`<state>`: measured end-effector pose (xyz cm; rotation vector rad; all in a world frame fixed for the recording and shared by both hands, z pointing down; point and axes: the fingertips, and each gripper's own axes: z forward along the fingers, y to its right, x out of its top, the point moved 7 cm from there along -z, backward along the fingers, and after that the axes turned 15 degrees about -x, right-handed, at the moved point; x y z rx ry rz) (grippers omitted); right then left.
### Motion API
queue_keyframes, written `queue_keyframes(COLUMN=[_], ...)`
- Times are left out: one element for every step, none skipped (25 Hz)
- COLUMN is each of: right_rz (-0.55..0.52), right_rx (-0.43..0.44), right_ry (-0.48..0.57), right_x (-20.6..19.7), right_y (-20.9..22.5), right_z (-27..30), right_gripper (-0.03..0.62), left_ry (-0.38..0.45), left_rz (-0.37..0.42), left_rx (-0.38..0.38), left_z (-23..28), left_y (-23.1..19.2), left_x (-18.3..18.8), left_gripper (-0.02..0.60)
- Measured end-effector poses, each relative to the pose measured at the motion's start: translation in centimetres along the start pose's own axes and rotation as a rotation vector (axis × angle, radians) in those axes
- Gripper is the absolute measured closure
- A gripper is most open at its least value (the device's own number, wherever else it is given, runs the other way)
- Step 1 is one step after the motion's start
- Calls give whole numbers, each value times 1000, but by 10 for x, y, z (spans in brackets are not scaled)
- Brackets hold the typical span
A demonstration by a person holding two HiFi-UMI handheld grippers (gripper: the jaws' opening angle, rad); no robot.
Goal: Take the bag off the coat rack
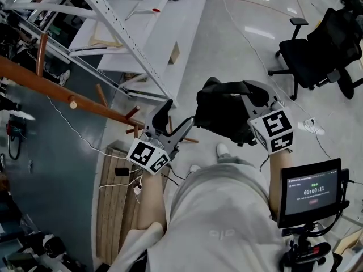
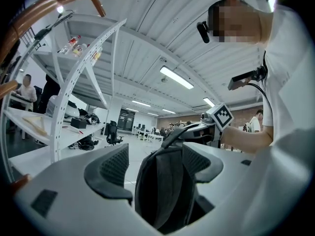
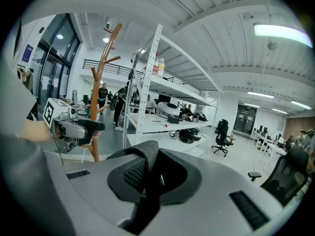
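- Head view: the black bag [image 1: 224, 109] hangs from the right hand-held gripper [image 1: 252, 99] over the floor [image 1: 238, 44], well apart from the wooden coat rack [image 1: 57, 89]. The left hand-held gripper [image 1: 174, 119] points at it.
- Left gripper view: jaws apart, with the bag [image 2: 165, 191] showing in the gap.
- Right gripper view: jaws clamped on the bag's strap [image 3: 147, 181].

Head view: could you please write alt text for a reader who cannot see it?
Seen from above, the right gripper holds a black bag over the floor, clear of the wooden coat rack at the left. The left gripper, fingers apart, is right beside the bag. White shelving and a black office chair stand beyond.
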<state>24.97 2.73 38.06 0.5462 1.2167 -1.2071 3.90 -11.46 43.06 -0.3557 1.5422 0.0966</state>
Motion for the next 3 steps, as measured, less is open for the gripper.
queue_keyframes(right_rz=[1,3,5], right_rx=[6,11,16], right_ry=[0,1,1], right_x=[0,0,-1], right_y=[-1,-2,-3], right_z=[0,0,-1], right_gripper=[556,556,556], left_ry=[2,4,5], left_rz=[-4,-7,-11], left_rx=[4,7,11], left_z=[-1,-3,-4], left_y=[0,1,2], left_x=[-1,-1,-2], left_gripper=[253,253,253])
